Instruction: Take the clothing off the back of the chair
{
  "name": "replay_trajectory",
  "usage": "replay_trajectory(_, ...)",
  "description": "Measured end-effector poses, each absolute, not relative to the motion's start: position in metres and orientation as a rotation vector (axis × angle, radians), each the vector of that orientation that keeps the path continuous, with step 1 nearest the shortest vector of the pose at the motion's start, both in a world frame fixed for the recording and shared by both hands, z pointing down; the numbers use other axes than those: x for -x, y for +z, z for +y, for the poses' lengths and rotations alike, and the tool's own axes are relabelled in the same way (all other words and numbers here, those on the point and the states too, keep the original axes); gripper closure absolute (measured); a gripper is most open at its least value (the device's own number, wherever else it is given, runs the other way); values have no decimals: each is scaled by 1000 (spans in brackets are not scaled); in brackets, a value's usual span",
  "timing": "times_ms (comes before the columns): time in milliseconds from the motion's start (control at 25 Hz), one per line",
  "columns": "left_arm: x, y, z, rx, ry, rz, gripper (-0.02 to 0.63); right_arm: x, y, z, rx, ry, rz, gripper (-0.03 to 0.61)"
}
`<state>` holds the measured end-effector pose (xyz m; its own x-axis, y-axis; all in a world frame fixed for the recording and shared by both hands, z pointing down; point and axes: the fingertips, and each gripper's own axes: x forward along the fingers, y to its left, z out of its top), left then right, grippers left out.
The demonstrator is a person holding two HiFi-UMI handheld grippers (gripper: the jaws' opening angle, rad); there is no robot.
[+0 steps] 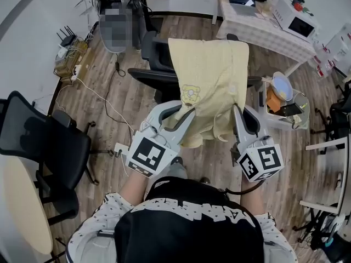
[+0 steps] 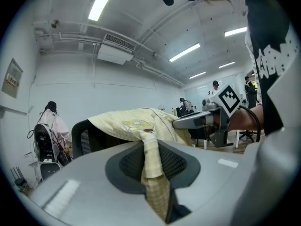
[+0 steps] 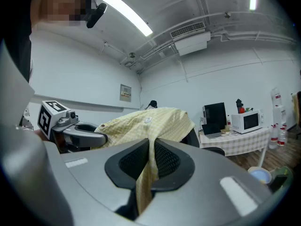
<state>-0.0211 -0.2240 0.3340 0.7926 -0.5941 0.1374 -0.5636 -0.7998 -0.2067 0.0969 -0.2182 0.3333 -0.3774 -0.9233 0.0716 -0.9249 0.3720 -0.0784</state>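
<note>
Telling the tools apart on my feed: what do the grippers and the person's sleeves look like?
The left gripper and right gripper are alike: pale grey shells, black ribbed pads, each with a white cube bearing black square markers. The sleeves are white with small dark specks.

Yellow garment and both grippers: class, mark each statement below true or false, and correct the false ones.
1. The left gripper is shut on the yellow garment. True.
2. The right gripper is open and empty. False: it is also shut on the garment.
3. The garment lies on the floor. False: it is draped over the black chair.
4. A microwave stands on the table with the checked cloth. True.
</note>
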Motion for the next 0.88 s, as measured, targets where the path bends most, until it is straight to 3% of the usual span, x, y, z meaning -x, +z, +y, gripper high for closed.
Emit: replay_trajectory(880, 14, 333, -201, 2810, -315, 945, 548, -103, 332, -198, -1714, 171, -2613, 537)
